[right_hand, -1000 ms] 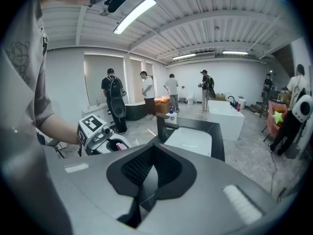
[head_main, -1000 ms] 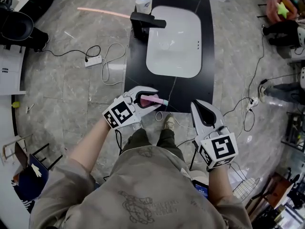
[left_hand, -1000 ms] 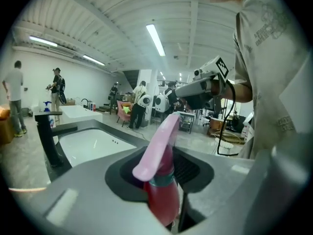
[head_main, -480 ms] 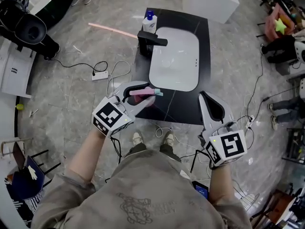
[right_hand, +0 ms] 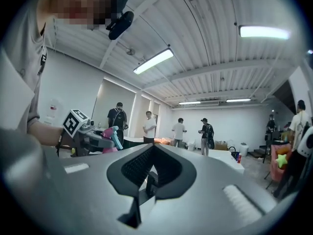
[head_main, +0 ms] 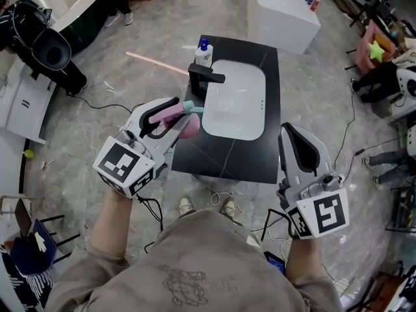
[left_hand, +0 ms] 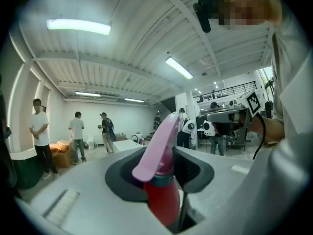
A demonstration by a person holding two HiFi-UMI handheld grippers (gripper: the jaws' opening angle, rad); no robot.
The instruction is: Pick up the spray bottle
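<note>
The spray bottle (head_main: 184, 125) has a red-pink body, a pink trigger head and a teal nozzle. My left gripper (head_main: 170, 117) is shut on it and holds it in the air over the left edge of the black counter (head_main: 214, 155). The left gripper view shows the bottle (left_hand: 161, 190) clamped between the jaws, head pointing up and away. At the lower right my right gripper (head_main: 290, 135) is shut with nothing in it. Its own view shows its jaws (right_hand: 153, 151) closed, and the bottle (right_hand: 108, 137) far off at the left.
A white sink basin (head_main: 233, 99) is set into the counter, with a black faucet (head_main: 203, 77) and a blue-capped white bottle (head_main: 203, 52) at its far left. A white block (head_main: 283, 12) stands beyond. Cables (head_main: 123, 103) lie on the floor. Several people stand in the background.
My left gripper has lifted the spray bottle up and to the left, off the counter's near edge. The right gripper has stayed shut and shifted slightly right. The head view has pulled back.
</note>
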